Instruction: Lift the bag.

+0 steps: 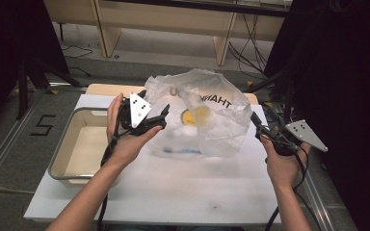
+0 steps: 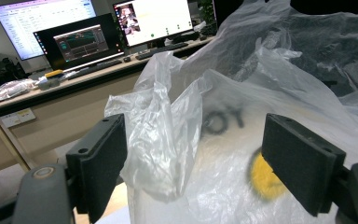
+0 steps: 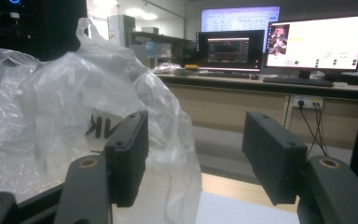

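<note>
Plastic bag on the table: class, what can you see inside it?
Through the thin plastic bag a round yellow thing and a blue thing near the bottom show. Crumpled folds blur their shapes and cover anything else inside.

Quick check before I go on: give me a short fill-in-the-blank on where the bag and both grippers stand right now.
1. The clear plastic bag stands on the ____ board.
2. Left of the bag sits a shallow grey ____.
3. The left gripper has a bag fold between jaws that stand ____.
4. Printed on the bag are ____ letters.

Missing words: white; tray; open; black
</note>
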Available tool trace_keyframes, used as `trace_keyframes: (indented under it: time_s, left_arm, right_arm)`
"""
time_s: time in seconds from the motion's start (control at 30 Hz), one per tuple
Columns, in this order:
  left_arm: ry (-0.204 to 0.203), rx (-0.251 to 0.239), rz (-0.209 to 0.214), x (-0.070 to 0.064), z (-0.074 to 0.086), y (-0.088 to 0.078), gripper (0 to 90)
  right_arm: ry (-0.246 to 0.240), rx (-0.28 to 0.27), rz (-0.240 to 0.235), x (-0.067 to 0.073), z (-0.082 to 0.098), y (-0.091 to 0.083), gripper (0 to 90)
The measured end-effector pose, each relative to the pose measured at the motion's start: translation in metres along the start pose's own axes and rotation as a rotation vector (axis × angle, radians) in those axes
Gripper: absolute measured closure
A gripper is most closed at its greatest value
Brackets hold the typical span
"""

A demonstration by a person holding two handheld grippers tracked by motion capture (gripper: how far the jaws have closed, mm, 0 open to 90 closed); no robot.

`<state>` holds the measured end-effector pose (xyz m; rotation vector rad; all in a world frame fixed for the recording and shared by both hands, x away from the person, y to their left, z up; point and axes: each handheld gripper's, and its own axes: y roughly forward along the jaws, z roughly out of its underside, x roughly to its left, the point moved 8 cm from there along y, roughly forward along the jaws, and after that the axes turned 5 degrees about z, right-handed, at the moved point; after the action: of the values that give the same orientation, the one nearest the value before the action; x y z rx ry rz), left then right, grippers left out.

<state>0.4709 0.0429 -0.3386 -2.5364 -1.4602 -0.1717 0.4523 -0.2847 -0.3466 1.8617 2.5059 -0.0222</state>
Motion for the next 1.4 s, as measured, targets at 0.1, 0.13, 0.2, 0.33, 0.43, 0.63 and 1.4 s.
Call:
trace_keyframes:
  time_s: [0.1, 0.13, 0.2, 0.33, 0.43, 0.63, 1.4]
  left_arm:
    - [0.001, 0.007, 0.003, -0.001, 0.003, -0.003, 22.0]
    - [0.001, 0.009, 0.002, 0.000, 0.004, -0.004, 21.9]
    - [-0.001, 0.013, 0.006, 0.000, 0.005, -0.006, 22.0]
    - [-0.010, 0.018, 0.012, 0.001, 0.009, -0.011, 22.0]
    - [-0.007, 0.023, 0.014, 0.002, 0.011, -0.015, 22.0]
    - [-0.006, 0.031, 0.019, 0.001, 0.018, -0.022, 22.1]
    - [-0.009, 0.104, 0.048, -0.001, 0.053, -0.036, 22.4]
  right_arm:
    - [-0.004, 0.013, 0.004, -0.003, 0.003, -0.003, 42.2]
    - [-0.003, 0.011, 0.007, -0.004, 0.004, -0.004, 42.3]
    - [-0.003, 0.018, 0.007, -0.007, 0.006, -0.007, 42.4]
    - [-0.005, 0.029, 0.002, -0.009, 0.009, -0.012, 42.6]
    - [-0.008, 0.042, -0.003, -0.010, 0.013, -0.015, 42.6]
    - [-0.016, 0.067, -0.017, -0.007, 0.023, -0.018, 42.6]
    - [-0.037, 0.129, -0.104, 0.007, 0.048, -0.029, 41.6]
